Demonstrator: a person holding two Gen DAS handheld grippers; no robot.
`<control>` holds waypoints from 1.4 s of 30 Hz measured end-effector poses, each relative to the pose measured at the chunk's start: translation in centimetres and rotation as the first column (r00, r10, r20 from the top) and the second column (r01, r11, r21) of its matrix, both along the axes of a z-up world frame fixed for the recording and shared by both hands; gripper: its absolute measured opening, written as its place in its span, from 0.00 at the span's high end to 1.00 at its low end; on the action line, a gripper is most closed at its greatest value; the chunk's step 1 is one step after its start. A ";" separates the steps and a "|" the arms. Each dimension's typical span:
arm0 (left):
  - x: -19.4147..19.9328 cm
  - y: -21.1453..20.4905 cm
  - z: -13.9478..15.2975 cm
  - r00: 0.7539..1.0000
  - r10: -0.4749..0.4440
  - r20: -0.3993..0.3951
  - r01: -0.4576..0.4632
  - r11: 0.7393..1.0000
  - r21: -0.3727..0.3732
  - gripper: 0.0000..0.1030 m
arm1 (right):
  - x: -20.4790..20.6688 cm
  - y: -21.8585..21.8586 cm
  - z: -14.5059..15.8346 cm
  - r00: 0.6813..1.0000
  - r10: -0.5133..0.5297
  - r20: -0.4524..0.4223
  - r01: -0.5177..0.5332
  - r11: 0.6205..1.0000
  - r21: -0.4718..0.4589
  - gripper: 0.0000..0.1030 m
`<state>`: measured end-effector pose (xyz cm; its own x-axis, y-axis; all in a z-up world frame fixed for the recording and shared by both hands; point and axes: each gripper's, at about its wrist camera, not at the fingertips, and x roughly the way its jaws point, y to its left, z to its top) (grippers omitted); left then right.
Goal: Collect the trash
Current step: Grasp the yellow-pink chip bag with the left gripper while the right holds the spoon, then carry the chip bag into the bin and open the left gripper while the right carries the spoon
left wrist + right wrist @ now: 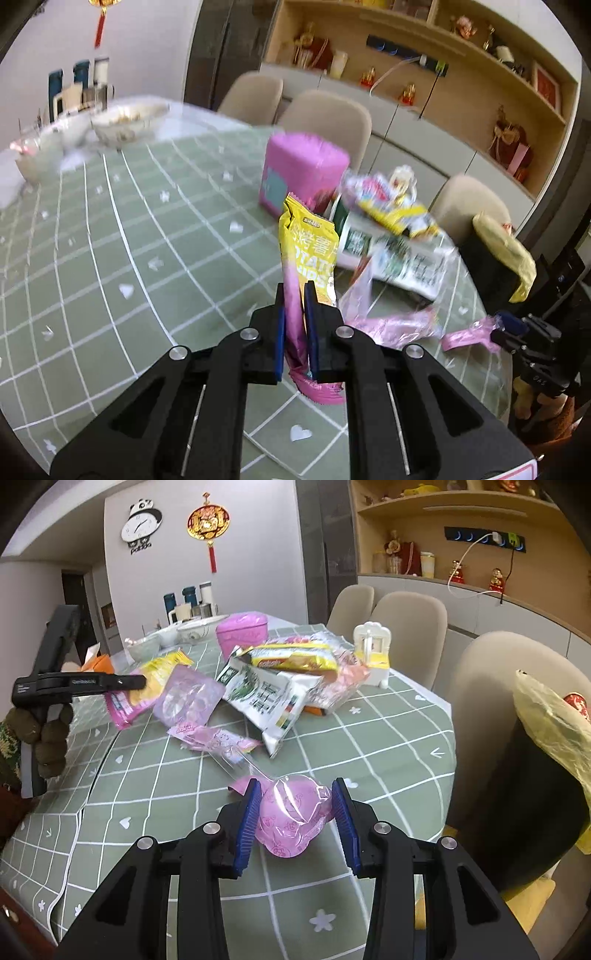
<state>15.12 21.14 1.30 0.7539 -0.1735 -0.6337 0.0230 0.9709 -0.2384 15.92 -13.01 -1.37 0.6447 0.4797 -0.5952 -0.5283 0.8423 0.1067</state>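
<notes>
Left gripper (294, 295): you had it clamped on the chip bag (308, 254), long axis upright.
Right gripper (295, 805): jaws apart, straddling the pink wrapper (290, 814) on the table (388, 738).
Bin (532, 794): sat right of you, nearer your right hand.

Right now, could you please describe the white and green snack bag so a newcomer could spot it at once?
On the green checked tablecloth, find the wrapper heap before the pink box. The white and green snack bag lies flat beneath the yellow noodle packet. It alone is white with green leaf print and black characters; its neighbours are pink or yellow.
</notes>
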 end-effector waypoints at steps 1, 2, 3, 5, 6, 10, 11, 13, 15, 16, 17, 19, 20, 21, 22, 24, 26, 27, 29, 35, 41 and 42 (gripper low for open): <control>-0.1 -0.2 0.7 1.000 0.002 0.021 -0.002 1.000 0.003 0.91 | 0.1 -0.2 0.1 1.000 -0.002 0.001 0.002 1.000 0.003 0.63; -0.1 -0.5 1.4 0.999 0.002 0.037 -0.002 1.000 0.004 0.91 | 0.2 -0.4 0.4 1.000 -0.003 0.003 0.003 1.000 0.008 0.63; -0.1 -0.7 2.0 0.999 0.003 0.054 -0.003 1.000 0.006 0.91 | 0.3 -0.7 0.7 1.000 -0.004 0.010 0.003 1.000 0.011 0.63; 0.1 -1.4 3.2 0.996 0.004 0.087 -0.004 1.000 0.002 0.91 | 0.4 -1.2 1.4 1.000 -0.006 0.027 0.006 1.000 0.013 0.63; 0.3 -1.8 3.7 0.995 -0.001 0.100 0.001 1.000 -0.002 0.91 | 0.5 -1.5 1.9 0.999 -0.008 0.040 0.008 1.000 0.013 0.63; 1.6 -5.2 6.1 0.986 -0.055 0.157 0.056 0.998 0.001 0.91 | 0.7 -3.1 3.7 0.996 -0.022 0.082 0.021 1.000 0.017 0.63; 2.2 -6.4 6.7 0.983 -0.076 0.169 0.077 0.997 0.004 0.91 | 0.8 -3.5 4.1 0.996 -0.028 0.091 0.026 1.000 0.017 0.63; 3.0 -8.4 7.5 0.976 -0.111 0.186 0.111 0.994 0.007 0.91 | 1.0 -4.8 4.9 0.993 -0.048 0.107 0.046 0.999 0.018 0.63; 3.8 -10.4 8.2 0.968 -0.145 0.205 0.146 0.989 0.006 0.91 | 1.3 -6.3 5.8 0.990 -0.069 0.120 0.068 0.998 0.020 0.63; 4.4 -11.8 8.7 0.962 -0.167 0.217 0.170 0.985 0.008 0.91 | 1.5 -7.0 6.2 0.989 -0.080 0.124 0.078 0.997 0.019 0.63; 4.7 -12.9 9.0 0.957 -0.184 0.226 0.187 0.982 0.008 0.91 | 1.7 -7.7 6.6 0.987 -0.090 0.131 0.089 0.996 0.016 0.63; 5.9 -15.6 9.7 0.944 -0.222 0.245 0.228 0.974 0.005 0.91 | 2.0 -9.5 7.6 0.982 -0.117 0.151 0.117 0.993 0.004 0.63; 6.2 -16.4 9.9 0.939 -0.235 0.250 0.242 0.970 0.001 0.91 | 2.1 -10.7 8.2 0.976 -0.139 0.168 0.141 0.990 -0.001 0.63; 6.7 -17.5 10.1 0.934 -0.252 0.254 0.262 0.965 -0.004 0.91 | 2.1 -11.4 8.6 0.972 -0.153 0.179 0.156 0.988 -0.003 0.63; 7.4 -18.9 10.3 0.926 -0.273 0.260 0.285 0.958 -0.009 0.91 | 2.2 -12.4 9.1 0.966 -0.173 0.194 0.177 0.984 -0.004 0.63; 8.4 -21.2 10.6 0.914 -0.305 0.266 0.319 0.948 -0.011 0.91 | 2.5 -14.7 10.0 0.948 -0.225 0.227 0.231 0.973 -0.001 0.63; 9.5 -23.6 10.9 0.899 -0.333 0.285 0.355 0.934 -0.029 0.91 | 2.8 -17.2 11.0 0.926 -0.278 0.254 0.286 0.958 0.006 0.63; 10.1 -24.9 11.0 0.890 -0.346 0.298 0.373 0.927 -0.038 0.91 | 3.0 -18.3 11.4 0.918 -0.299 0.260 0.308 0.951 0.009 0.63; 11.0 -26.8 10.9 0.880 -0.363 0.307 0.396 0.917 -0.050 0.91 | 3.5 -20.3 12.1 0.900 -0.339 0.273 0.350 0.937 0.010 0.63; 14.9 -33.8 9.6 0.839 -0.469 0.275 0.511 0.853 -0.103 0.91 | 4.9 -26.5 13.4 0.826 -0.478 0.299 0.492 0.870 0.032 0.63; 18.1 -41.8 7.8 0.781 -0.574 0.248 0.605 0.793 -0.072 0.91 | 5.2 -31.0 12.7 0.768 -0.573 0.286 0.580 0.812 0.072 0.63; 18.7 -42.9 7.5 0.776 -0.585 0.234 0.615 0.785 -0.078 0.91 | 5.4 -31.6 12.3 0.761 -0.584 0.282 0.590 0.804 0.072 0.63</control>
